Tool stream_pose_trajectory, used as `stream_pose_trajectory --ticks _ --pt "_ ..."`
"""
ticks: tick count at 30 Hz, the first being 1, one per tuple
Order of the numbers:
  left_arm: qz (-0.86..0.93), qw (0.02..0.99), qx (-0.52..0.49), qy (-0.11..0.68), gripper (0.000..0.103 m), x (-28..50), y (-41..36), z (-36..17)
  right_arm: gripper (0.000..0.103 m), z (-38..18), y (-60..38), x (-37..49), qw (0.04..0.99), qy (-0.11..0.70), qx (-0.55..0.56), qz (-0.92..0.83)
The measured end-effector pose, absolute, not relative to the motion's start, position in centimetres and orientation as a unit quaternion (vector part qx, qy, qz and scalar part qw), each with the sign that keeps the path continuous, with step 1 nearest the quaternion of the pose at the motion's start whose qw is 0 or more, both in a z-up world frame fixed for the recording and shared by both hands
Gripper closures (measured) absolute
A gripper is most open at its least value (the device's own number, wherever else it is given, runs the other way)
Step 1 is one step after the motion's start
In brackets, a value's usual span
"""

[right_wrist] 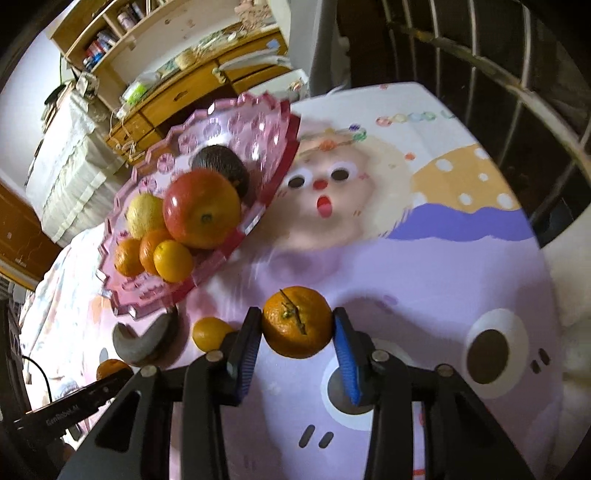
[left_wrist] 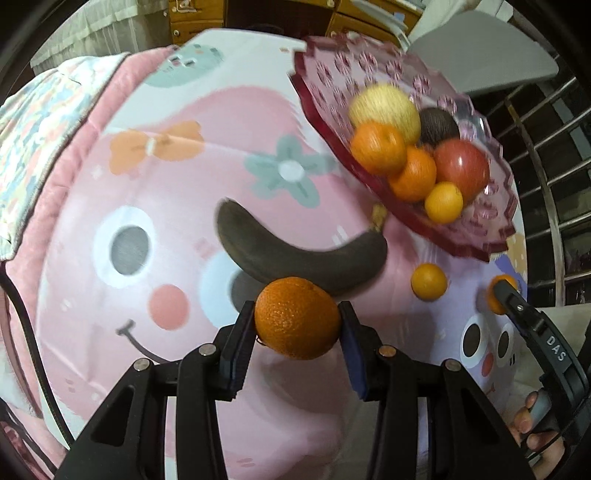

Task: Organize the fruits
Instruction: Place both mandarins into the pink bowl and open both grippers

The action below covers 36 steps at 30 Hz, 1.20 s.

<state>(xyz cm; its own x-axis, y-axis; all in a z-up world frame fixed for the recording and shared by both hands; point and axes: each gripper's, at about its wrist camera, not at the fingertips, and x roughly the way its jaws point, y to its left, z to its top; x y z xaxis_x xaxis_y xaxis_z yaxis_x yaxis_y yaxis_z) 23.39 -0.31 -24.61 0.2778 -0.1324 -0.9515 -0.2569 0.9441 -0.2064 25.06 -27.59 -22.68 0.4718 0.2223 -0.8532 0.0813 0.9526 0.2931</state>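
Your left gripper (left_wrist: 297, 319) clamps one orange (left_wrist: 297, 317); your right gripper (right_wrist: 295, 325) clamps another orange (right_wrist: 297, 321). Both are held clear of the cloth, evidently bound for the pink fruit tray (left_wrist: 476, 236).

Home bedroom: cartoon bedsheet (left_wrist: 177, 192), wooden shelves (right_wrist: 122, 22), drawer desk (right_wrist: 192, 88).

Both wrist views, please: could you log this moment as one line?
left tongs: shut on orange | right tongs: shut on stemmed orange | pink bowl: six fruits | cloth: dark banana, small orange
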Motion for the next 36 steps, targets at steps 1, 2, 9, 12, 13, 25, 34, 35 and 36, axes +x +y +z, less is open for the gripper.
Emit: stream_pose_trajectory --ticks 1,2,9,12,13,25,34,35,36 --pt "0.042 0.786 -0.161 0.595 0.061 23.3 0.2 -24.2 0.064 -22.3 -27.6 25.0 0.848 0.508 0.148 0.039" --pt "0.044 0.790 -0.161 0.590 0.061 23.1 0.8 -23.8 0.064 -21.8 -27.6 24.9 0.850 0.504 0.147 0.037" --pt "0.032 0.829 -0.138 0.541 0.061 25.1 3.0 -20.4 0.064 -18.3 -27.0 25.1 0.872 0.468 0.143 0.031" --pt "0.029 0.845 -0.133 0.518 0.061 26.2 3.3 -18.9 0.064 -17.0 -26.7 25.7 0.880 0.453 0.140 0.034" --pt "0.026 0.850 -0.131 0.509 0.061 26.5 3.4 -18.5 0.064 -16.7 -26.6 25.9 0.881 0.450 0.139 0.036" --pt "-0.009 0.873 -0.131 0.470 0.061 31.1 2.2 -17.2 0.064 -15.0 -25.7 29.8 0.898 0.419 0.127 0.048" --pt "-0.033 0.859 -0.144 0.490 0.061 33.3 0.4 -19.6 0.064 -16.4 -26.0 32.5 0.901 0.414 0.119 0.050" --pt "-0.034 0.859 -0.144 0.490 0.061 33.4 0.2 -19.7 0.064 -16.7 -26.1 32.7 0.900 0.417 0.117 0.052" --pt "-0.036 0.858 -0.144 0.492 0.061 33.6 0.0 -20.0 0.064 -16.9 -26.0 32.9 0.899 0.420 0.117 0.053"
